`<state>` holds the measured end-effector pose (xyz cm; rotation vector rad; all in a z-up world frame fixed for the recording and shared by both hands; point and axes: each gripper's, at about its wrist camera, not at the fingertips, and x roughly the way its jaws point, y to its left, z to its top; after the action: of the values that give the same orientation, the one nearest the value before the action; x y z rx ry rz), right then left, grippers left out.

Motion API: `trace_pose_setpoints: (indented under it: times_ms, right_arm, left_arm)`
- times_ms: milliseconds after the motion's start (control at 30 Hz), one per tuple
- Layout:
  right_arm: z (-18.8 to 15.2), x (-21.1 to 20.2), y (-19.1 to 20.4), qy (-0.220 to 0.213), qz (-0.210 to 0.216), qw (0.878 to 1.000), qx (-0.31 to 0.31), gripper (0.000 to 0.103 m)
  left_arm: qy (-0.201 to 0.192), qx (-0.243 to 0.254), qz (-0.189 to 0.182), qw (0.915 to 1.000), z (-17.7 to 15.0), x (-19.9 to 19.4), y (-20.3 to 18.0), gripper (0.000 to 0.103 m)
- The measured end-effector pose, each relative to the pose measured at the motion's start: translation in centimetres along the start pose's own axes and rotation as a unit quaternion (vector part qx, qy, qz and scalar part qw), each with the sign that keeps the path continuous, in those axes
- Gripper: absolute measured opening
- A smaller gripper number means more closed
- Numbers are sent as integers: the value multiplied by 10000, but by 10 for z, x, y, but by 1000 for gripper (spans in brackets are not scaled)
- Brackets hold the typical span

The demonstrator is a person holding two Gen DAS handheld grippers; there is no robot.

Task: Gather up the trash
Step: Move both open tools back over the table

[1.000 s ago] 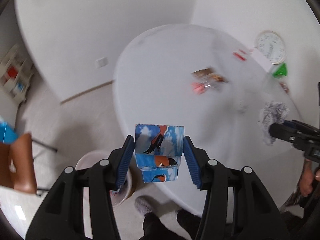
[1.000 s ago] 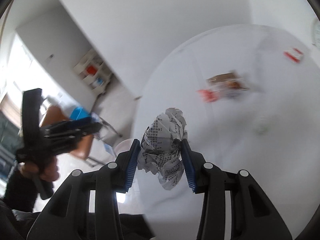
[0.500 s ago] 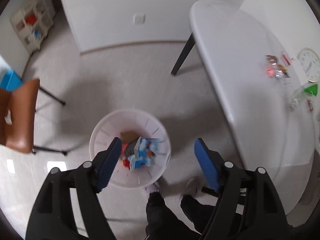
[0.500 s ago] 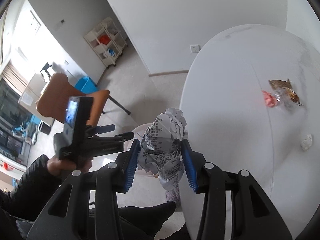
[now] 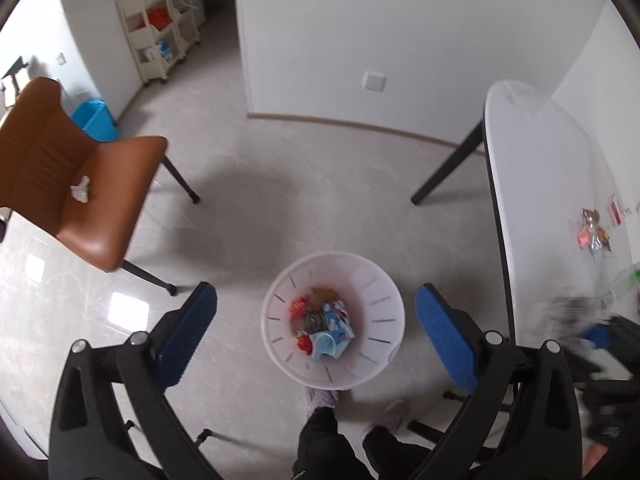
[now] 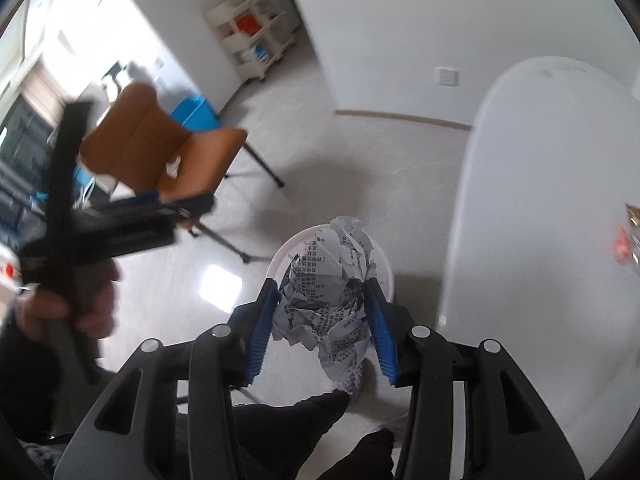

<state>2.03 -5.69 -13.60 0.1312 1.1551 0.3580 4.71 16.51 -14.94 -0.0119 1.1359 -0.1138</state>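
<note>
My left gripper hangs wide open above the white slotted waste bin on the floor, its jaws still opening and nothing between them. In the bin lies a blue printed carton among red and dark wrappers. My right gripper holds a crumpled newspaper ball over the same bin's rim. Its jaws are opening, but both blue pads still touch the paper. More wrappers lie on the white table.
A brown chair with a crumpled white tissue on its seat stands left of the bin. A blue tub and a cream shelf cart are by the wall. The person's feet are just below the bin.
The left gripper swung from over the table to above the bin and opened wide, and the blue carton dropped in. The right gripper carried the newspaper ball over the bin, its jaws slightly wider.
</note>
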Motion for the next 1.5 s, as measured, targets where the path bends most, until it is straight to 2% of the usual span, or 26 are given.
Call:
trace_pose_setpoints:
  times_ms: [67,133,267,333,433,633,733,900,1133,1300,1500]
  right_arm:
    - [5,14,9,75,14,9998,-188,69]
    - [11,26,17,126,-84,9992,-376,82]
    - [12,25,16,143,-294,9988,-357,89]
    - [9,14,7,31,-317,9993,-173,95]
    - [3,-15,-14,-243,-449,9984,242,100]
    - [-37,-84,-67,-615,-1170,9873,886,100]
    - [-60,-109,-92,-696,-1389,9808,1181,100]
    - [-86,-131,-119,-785,-1523,9733,1527,100]
    - [-110,-147,-146,-945,-1609,9654,1821,100]
    - [-135,-162,-176,-972,-1799,9546,2167,100]
    - [-173,-178,-227,-971,-2013,9307,2895,100]
  left_arm:
    - [-105,-34,109,9999,1,-9,6,95]
    - [-155,-94,163,9997,0,-17,11,95]
    - [-217,-185,191,9994,0,-29,13,95]
    - [-323,-208,265,9989,-1,-37,10,95]
    - [-426,-178,214,9987,-2,-51,-2,95]
    - [-648,93,29,9979,-6,-76,-41,95]
    - [-711,323,-143,9968,-10,-82,-72,95]
    - [-698,643,-374,9948,-16,-84,-116,95]
    - [-697,1146,-501,9897,-21,-89,-164,95]
    - [-564,1636,-756,9820,-28,-85,-210,95]
    - [-378,2203,-1169,9677,-31,-70,-272,95]
